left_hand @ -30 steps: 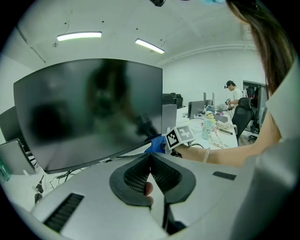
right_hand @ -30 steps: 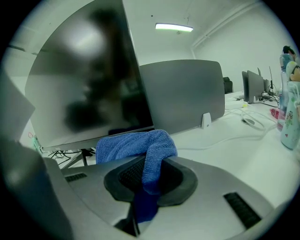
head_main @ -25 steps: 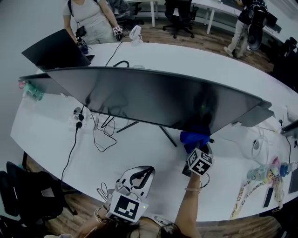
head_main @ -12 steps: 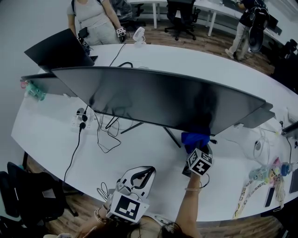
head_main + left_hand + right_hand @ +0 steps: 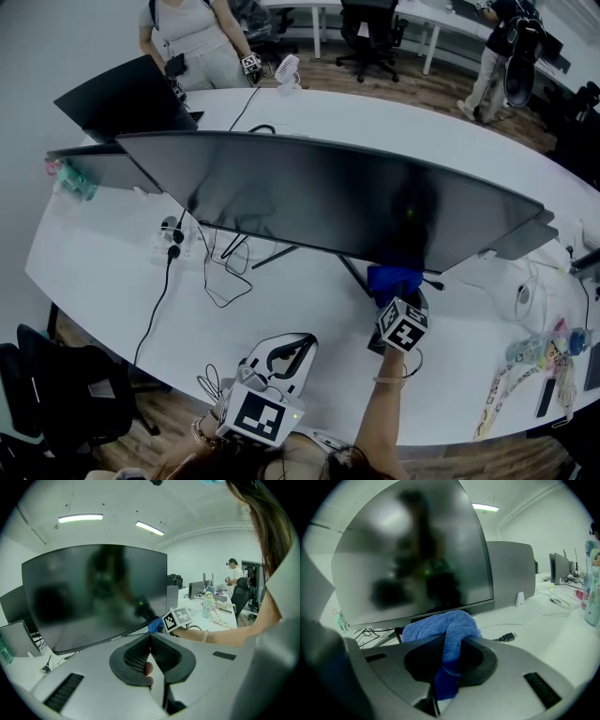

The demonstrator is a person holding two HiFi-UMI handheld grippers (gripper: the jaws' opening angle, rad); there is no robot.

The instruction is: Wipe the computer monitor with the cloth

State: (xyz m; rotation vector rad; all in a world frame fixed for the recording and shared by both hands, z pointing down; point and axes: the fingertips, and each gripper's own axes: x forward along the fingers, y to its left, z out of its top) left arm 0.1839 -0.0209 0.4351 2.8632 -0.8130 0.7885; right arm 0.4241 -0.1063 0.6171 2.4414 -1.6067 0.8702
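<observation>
Nothing shifted: our right gripper (image 5: pixel 449 656) pinched the cloth (image 5: pixel 440 627) at the monitor's (image 5: pixel 309 197) five o'clock edge. Our left gripper (image 5: pixel 151 644) idled, jaws pressed together. Wiping toward nine seemed next.

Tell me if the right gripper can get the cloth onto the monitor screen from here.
Probably yes: the right gripper, shut on the blue cloth, sits just below the monitor, with nothing between them.

Office: long white desk (image 5: pixel 450 122), several monitors (image 5: pixel 328 202), swivel chairs (image 5: pixel 366 33), more desks (image 5: pixel 433 13) behind.
</observation>
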